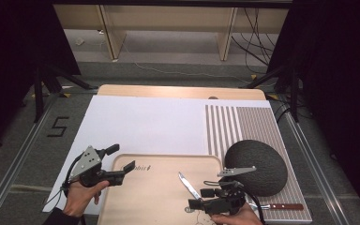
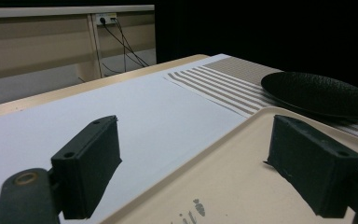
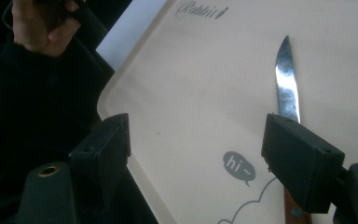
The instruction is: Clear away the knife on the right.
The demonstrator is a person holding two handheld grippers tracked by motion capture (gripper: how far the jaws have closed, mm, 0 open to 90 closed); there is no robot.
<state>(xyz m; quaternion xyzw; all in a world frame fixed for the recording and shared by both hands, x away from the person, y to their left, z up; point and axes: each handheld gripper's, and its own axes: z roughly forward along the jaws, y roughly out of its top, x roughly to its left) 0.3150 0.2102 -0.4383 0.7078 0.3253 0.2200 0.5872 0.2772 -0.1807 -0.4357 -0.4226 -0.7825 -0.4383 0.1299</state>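
Right gripper (image 1: 198,198) jaws spread wide, nothing pinched between them; in the right gripper view the knife (image 3: 288,88) lies flat on the tray (image 3: 200,70), its blade running up past the inner edge of the right-hand jaw, wooden handle end poking out just below that jaw. Pads not pressing on the knife. In the high view the knife (image 1: 188,184) sits on the near right part of the tray, blade tip pointing away and left, just beside the right gripper's tips. Right hand (image 1: 234,218) comes in at the bottom edge, cable trailing from the gripper.

Left gripper (image 1: 120,159) jaws also spread apart, empty; in the left gripper view one jaw hangs over the white sheet (image 2: 135,107), the other over the tray's corner (image 2: 242,177). Left hand (image 1: 82,194) holds it at the tray's near left corner, gripper pointing right and away.

Tray is beige with "Rabbit" lettering at the far edge and a "hi~" bubble (image 3: 238,166) near the person. Right of the tray a black oval dish (image 1: 255,166) rests on a striped placemat (image 1: 243,124). A second knife (image 1: 283,206) with wooden handle lies on the placemat near the dish's near edge, partly hidden behind the right gripper. White sheet and placemat cover a wooden table (image 1: 178,90)
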